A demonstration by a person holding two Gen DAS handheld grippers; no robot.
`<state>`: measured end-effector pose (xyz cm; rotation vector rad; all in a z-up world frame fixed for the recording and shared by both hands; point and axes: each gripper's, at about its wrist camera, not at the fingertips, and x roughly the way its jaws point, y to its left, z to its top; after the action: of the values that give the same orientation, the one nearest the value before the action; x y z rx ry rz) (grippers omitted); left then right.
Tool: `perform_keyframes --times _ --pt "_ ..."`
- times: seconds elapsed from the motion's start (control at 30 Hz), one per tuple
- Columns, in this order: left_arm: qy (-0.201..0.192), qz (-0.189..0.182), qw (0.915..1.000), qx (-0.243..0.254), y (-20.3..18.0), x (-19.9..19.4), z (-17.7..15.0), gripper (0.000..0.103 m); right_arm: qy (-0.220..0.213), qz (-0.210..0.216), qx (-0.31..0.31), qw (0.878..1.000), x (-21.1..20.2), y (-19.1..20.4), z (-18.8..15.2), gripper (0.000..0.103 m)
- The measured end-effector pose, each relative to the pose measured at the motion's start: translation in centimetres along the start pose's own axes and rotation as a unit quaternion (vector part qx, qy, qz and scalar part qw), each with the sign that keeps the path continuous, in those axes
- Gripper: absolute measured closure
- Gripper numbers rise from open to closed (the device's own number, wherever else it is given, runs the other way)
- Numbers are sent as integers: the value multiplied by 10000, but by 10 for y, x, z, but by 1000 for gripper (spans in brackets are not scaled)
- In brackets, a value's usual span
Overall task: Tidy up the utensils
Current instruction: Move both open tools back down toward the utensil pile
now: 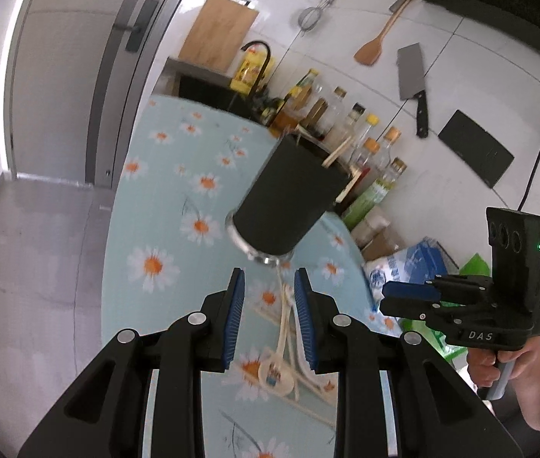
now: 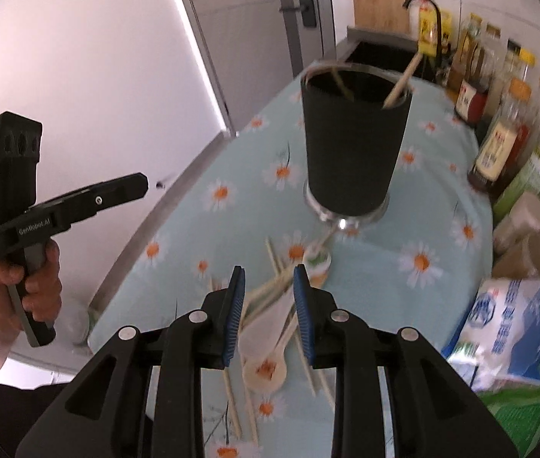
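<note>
The left gripper (image 1: 270,286) hung above the daisy-printed tablecloth (image 1: 163,198) with its blue-padded jaws apart and nothing between them. Straight ahead of it stood the black cup (image 1: 289,198) on a shiny metal base, with wooden chopstick ends poking over the rim on its far side. Just below and beyond the fingertips lay a white spoon (image 1: 275,372) with a small coloured picture in its bowl, its handle running toward the cup, among a few loose chopsticks. The right gripper (image 2: 268,286) also had its jaws apart and empty, hovering over a pile of utensils: a pale spoon (image 2: 266,366) with an orange motif directly under the jaws, chopsticks (image 2: 275,271) crossing just ahead, and a further spoon (image 2: 317,261) with a green mark nearer the cup. The cup sat ahead of this gripper too, with one chopstick leaning out of its right side. From the left wrist view, the right gripper appeared off to the right, its body lettered "DAS", with a green light glowing on it. From the right wrist view, the left gripper appeared off to the left, marked "GenRobot.AI" on its side. To the right of both tools a row of bottles (image 2: 498,152) lined the wall; their labels were too blurred to read. Nearer on that side lay a blue and white bag (image 2: 518,324) with print I could not make out.
</note>
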<state>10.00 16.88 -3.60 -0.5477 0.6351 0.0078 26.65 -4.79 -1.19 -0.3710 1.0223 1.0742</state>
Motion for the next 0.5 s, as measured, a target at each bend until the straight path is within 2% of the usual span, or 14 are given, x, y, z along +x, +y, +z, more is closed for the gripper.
perform_keyframes --times 0.23,0.5 --pt "323 -4 9985 -446 15 6 -31 77 743 147 -154 9970 18 6 -34 75" --pt "588 41 9961 -659 27 10 -54 77 1537 368 73 9874 46 11 -72 75"
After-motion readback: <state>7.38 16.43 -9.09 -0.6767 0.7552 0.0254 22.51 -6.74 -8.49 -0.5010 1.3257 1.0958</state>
